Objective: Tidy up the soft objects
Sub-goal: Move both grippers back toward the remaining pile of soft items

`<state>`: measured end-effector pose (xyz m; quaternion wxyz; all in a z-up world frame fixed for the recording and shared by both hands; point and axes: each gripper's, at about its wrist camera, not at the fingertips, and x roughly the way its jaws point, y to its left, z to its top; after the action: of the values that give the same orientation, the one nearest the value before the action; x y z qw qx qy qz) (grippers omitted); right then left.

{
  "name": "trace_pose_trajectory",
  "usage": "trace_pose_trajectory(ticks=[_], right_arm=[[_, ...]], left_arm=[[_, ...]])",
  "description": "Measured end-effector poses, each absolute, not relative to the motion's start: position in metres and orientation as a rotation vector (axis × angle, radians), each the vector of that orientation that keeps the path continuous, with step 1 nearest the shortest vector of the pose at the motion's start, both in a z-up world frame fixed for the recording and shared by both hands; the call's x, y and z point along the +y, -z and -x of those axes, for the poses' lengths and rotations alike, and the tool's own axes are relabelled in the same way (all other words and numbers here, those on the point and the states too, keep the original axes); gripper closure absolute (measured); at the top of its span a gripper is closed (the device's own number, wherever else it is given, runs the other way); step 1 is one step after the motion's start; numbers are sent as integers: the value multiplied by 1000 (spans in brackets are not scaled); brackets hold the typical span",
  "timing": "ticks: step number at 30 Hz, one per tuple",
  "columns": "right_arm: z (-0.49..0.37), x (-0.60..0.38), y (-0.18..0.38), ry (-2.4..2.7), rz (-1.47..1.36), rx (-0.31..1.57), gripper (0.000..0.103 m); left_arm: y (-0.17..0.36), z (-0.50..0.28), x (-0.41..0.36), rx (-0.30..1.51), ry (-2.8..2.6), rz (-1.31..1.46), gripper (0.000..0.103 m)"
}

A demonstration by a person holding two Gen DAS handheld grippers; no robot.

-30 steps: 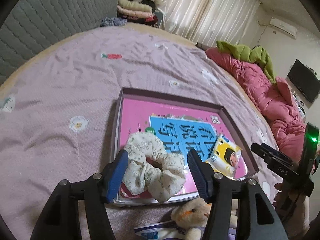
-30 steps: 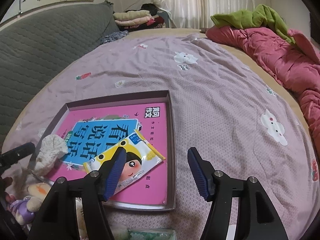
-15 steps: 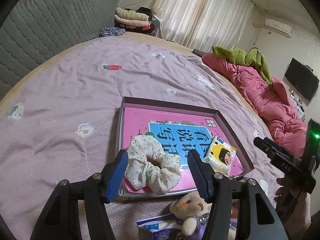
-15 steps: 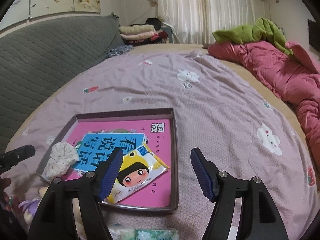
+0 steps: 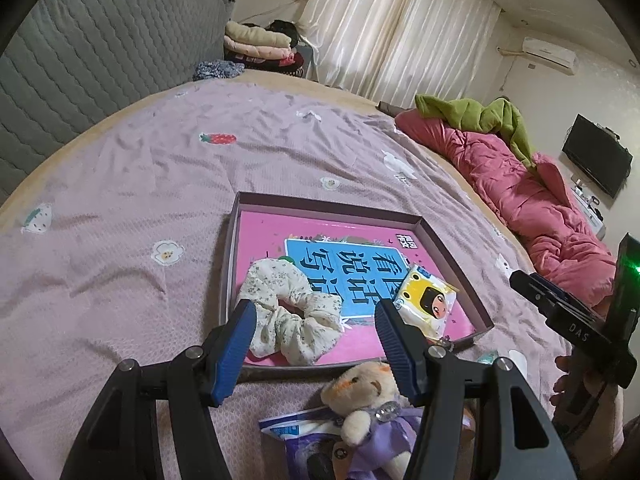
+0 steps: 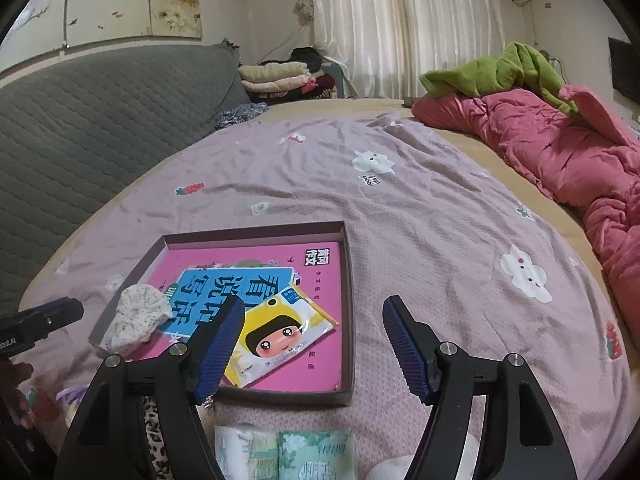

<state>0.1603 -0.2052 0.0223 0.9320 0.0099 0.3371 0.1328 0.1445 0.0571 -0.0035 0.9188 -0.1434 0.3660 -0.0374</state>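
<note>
Cream floral scrunchie (image 5: 294,316) lying puffy and ruffled in my shallow box (image 5: 452,248), beside yellow cartoon-face wipes packet (image 5: 426,304), my left gripper (image 5: 314,346) and right gripper (image 6: 314,350) both spread wide, empty

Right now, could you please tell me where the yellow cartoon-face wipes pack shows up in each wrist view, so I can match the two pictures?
Left wrist view: the wipes pack lies in the tray's near right corner, just beyond the right finger of the left tongs.
Right wrist view: the wipes pack sits low centre-left in the tray, beside the left finger of the right tongs.
Shared landmark: the floral scrunchie in the same tray.
</note>
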Motion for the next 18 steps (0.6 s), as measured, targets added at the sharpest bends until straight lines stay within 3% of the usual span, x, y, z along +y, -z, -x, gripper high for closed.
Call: trace_pose_trajectory(ticks=[18], right_arm=[[-118, -206, -32, -274, 14, 663, 30]], left_arm=[[-8, -119, 32, 737, 126, 250, 42]])
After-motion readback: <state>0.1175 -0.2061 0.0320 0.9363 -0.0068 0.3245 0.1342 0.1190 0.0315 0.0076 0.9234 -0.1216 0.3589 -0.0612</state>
